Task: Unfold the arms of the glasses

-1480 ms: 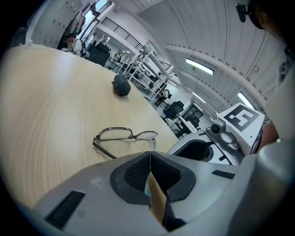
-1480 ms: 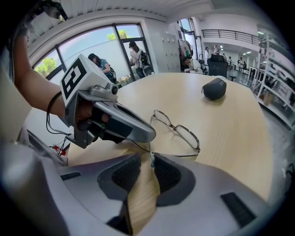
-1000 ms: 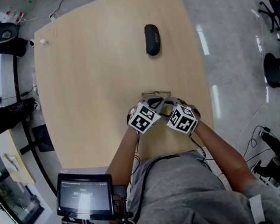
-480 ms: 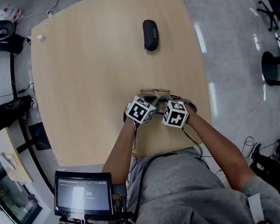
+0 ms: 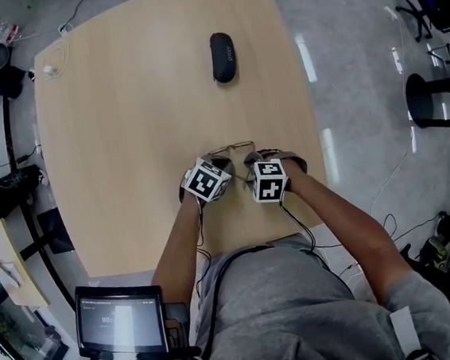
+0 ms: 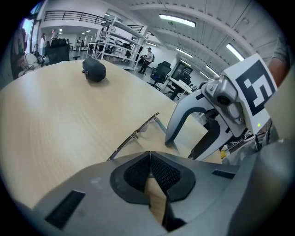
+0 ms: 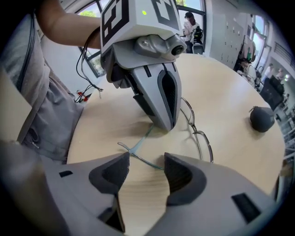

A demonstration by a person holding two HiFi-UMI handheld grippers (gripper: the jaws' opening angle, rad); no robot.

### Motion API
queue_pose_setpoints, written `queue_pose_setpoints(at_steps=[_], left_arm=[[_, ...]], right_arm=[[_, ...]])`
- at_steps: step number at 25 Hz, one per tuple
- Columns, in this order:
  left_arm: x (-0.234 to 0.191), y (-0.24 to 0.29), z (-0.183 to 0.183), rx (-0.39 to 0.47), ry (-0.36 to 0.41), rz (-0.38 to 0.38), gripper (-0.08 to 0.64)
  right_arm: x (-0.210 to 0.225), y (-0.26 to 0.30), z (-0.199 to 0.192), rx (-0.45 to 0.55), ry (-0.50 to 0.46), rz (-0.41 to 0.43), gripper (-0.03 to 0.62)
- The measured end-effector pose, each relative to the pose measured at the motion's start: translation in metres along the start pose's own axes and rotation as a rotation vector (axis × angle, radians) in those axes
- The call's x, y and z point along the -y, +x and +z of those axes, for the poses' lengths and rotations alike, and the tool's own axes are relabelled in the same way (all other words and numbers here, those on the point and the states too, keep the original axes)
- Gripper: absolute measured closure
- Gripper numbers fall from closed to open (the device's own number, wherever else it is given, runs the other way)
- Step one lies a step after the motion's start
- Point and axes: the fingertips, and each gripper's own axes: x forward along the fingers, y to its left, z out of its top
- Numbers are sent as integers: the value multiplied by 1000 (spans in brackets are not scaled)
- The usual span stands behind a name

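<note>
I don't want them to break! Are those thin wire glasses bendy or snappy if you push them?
Probably light: the thin wire-framed glasses have hair-thin rims, so a push would likely slide them across the smooth light wooden table. Their slim arms, crossed over each other, look springy but easily bent, so gentle handling seems wise.

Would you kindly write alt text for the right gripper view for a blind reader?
The right claw, its jaws just opened wide, hangs over a wooden table with an arm of the glasses crossing between its tips, ungripped. The left claw, shut, points down beside the glasses; a dark case lies beyond.
</note>
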Motion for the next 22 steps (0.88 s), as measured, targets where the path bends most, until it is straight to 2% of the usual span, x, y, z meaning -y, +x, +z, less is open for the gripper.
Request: queue_pose_setpoints(at_steps=[4,8,14,18,22], left_arm=[[1,-6,4,16,-26,2,554],[2,-7,3,22,-32,-1,554],[2,-7,2,20,-25,3,554],[15,-12,1,27,-16,15,554],[14,-17,-3,46,-27,19,554]], right_arm=[[1,-8,-1,-7,-66,6,356],[-4,-13,-20,-105,-193,41,356],[0,-16,-32,-129,-230,40,356],[-15,-24,-44,-131,-253,50,356],[-24,-26,-52,-162,-359,78,356]])
